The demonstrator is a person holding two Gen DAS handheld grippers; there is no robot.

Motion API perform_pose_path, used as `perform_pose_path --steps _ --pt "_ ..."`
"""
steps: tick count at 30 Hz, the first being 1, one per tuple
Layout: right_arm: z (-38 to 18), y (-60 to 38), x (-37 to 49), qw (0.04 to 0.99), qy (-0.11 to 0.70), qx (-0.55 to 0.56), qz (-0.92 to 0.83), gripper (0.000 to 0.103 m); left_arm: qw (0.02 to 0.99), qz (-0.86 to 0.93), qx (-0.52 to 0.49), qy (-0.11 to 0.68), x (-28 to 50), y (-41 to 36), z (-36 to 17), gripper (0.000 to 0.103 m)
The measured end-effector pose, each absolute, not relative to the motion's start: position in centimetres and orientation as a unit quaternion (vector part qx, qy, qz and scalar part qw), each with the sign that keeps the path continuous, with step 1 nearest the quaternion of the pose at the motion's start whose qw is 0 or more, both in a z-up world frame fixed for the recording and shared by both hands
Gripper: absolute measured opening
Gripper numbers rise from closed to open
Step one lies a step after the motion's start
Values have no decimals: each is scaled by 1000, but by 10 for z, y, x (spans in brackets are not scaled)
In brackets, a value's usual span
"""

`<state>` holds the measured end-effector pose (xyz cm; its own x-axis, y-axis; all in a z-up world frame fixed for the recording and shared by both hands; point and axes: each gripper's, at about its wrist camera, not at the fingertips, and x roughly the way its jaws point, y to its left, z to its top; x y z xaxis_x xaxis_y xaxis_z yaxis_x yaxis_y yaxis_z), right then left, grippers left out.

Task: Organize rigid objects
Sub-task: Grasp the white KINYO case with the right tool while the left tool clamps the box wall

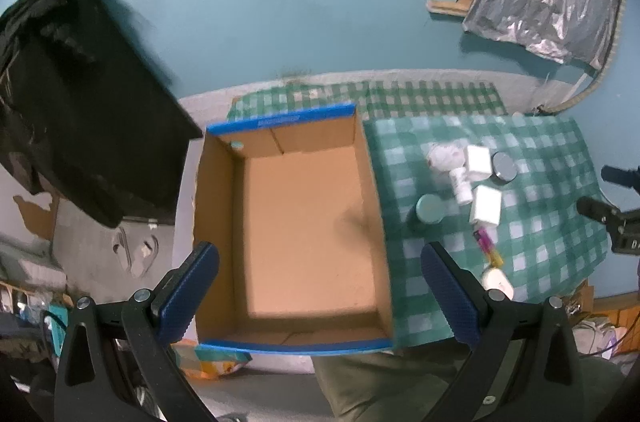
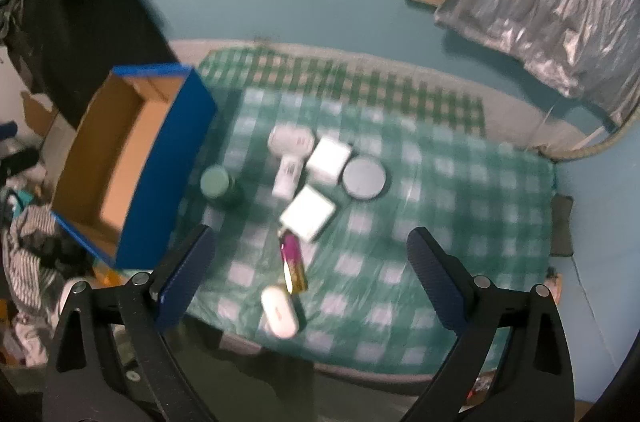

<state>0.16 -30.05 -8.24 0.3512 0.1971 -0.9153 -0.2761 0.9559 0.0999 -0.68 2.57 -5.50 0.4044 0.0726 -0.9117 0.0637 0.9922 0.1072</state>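
Rigid objects lay clustered on a green-checked cloth [image 1: 540,246] over the surface, to the right of an open cardboard box [image 1: 304,230] with blue edges. From the left wrist view, the left gripper [image 1: 320,286] hung above the near end of that box, its blue-padded fingers [image 1: 188,294] spread wide with nothing between them but the bare box floor below. On the cloth beside the box stood a teal-lidded jar [image 1: 430,208], two white boxes [image 1: 486,204], a grey round tin [image 1: 504,166], a white bottle [image 1: 460,184], a pink and yellow tube [image 1: 490,248] and a white oval case [image 1: 498,282]. The right gripper's dark fingertips [image 1: 596,210] showed at the right edge, clear of the objects.

From the right wrist view, the right gripper [image 2: 310,278] hovered over the near part of the cloth [image 2: 440,222], its fingers [image 2: 436,282] standing wide apart and gripping nothing. The pink and yellow tube [image 2: 292,262] and the white oval case [image 2: 280,310] lay below the gap between them, touching end to end. Farther off sat one white box [image 2: 308,214], the second white box [image 2: 330,158], the grey round tin [image 2: 366,178], the white bottle [image 2: 286,178] and the teal-lidded jar [image 2: 218,182]. The cardboard box [image 2: 132,158] stood at the cloth's left edge, empty as far as could be seen. The picture was blurred, so labels could not be read.
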Motion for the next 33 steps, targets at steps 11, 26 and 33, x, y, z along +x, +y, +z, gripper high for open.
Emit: perform_pose_path --steps 11,26,33 --pt "-170 -286 -16 757 623 -64 184 86 809 30 56 585 -4 59 -101 102" --pt "-255 -266 -26 683 692 -87 216 78 772 74 33 631 1 155 -176 95" --pt "-278 -251 -31 672 705 -90 206 69 748 74 50 657 5 171 -202 83"
